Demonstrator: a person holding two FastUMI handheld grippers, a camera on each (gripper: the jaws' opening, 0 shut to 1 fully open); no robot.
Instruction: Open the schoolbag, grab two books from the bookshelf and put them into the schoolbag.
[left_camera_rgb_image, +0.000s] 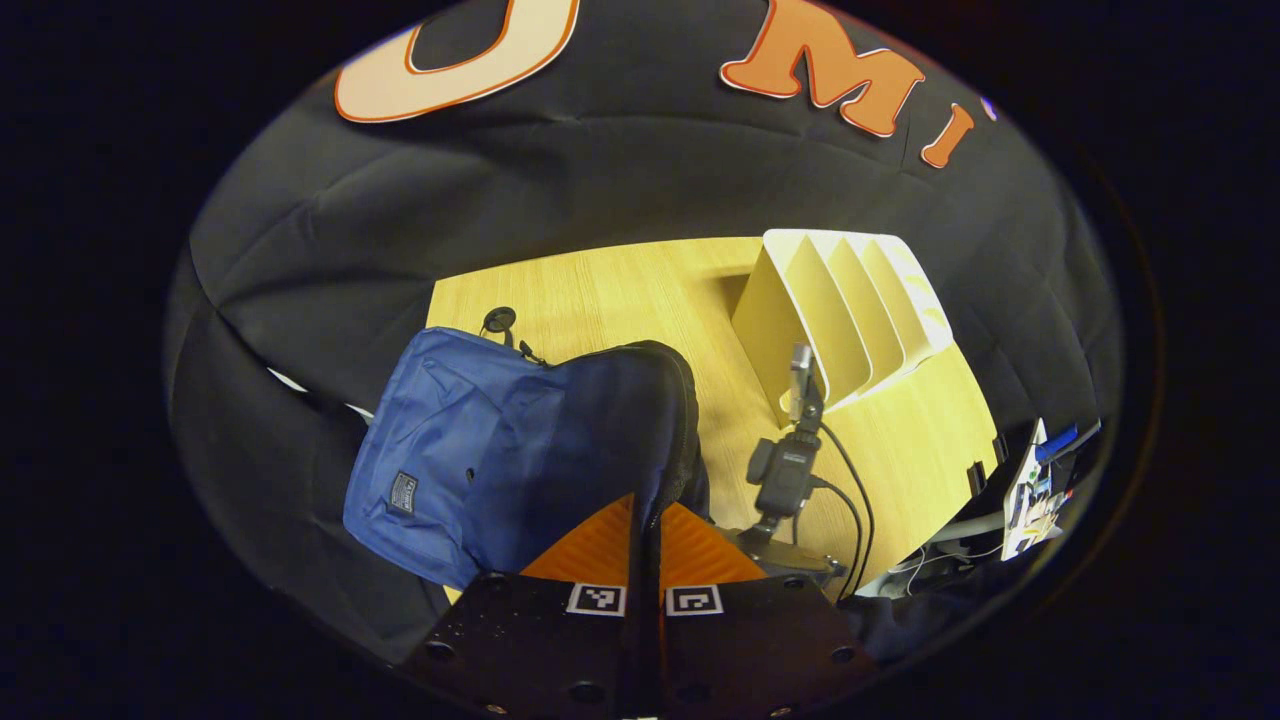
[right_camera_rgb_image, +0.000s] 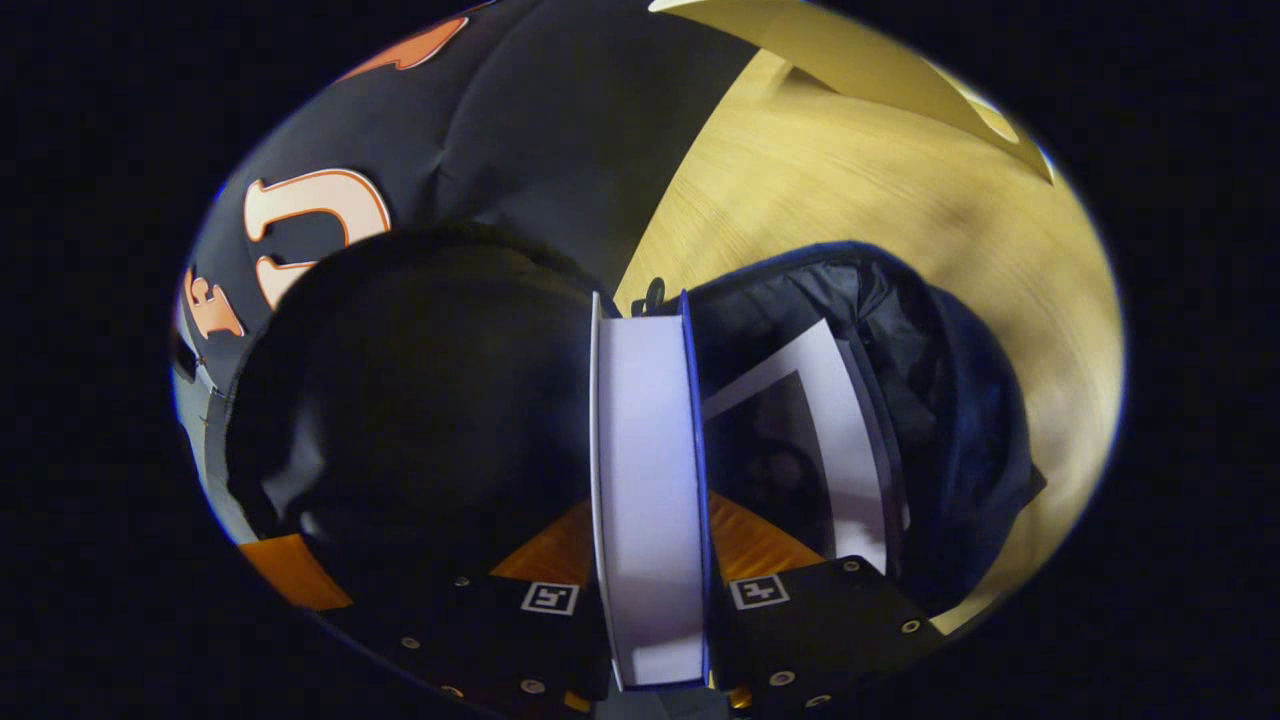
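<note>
The schoolbag (left_camera_rgb_image: 470, 450) sits on the wooden table (left_camera_rgb_image: 620, 290); the left gripper (left_camera_rgb_image: 645, 545) pinches its dark open flap tight between both fingers; in the right gripper view the right gripper (right_camera_rgb_image: 650, 560) squeezes a book (right_camera_rgb_image: 648, 480) edge-up over the bag's mouth, beside another book (right_camera_rgb_image: 820, 430) inside; a small patch on the bag is too tiny to read; farther back stands the bookshelf (left_camera_rgb_image: 850, 300).

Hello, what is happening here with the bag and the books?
A person is packing a blue schoolbag on a wooden table. The left gripper pinches the bag's opening edge. The right gripper, shut on a book, holds it over the open bag, where another book already sits. The white bookshelf looks empty.
</note>
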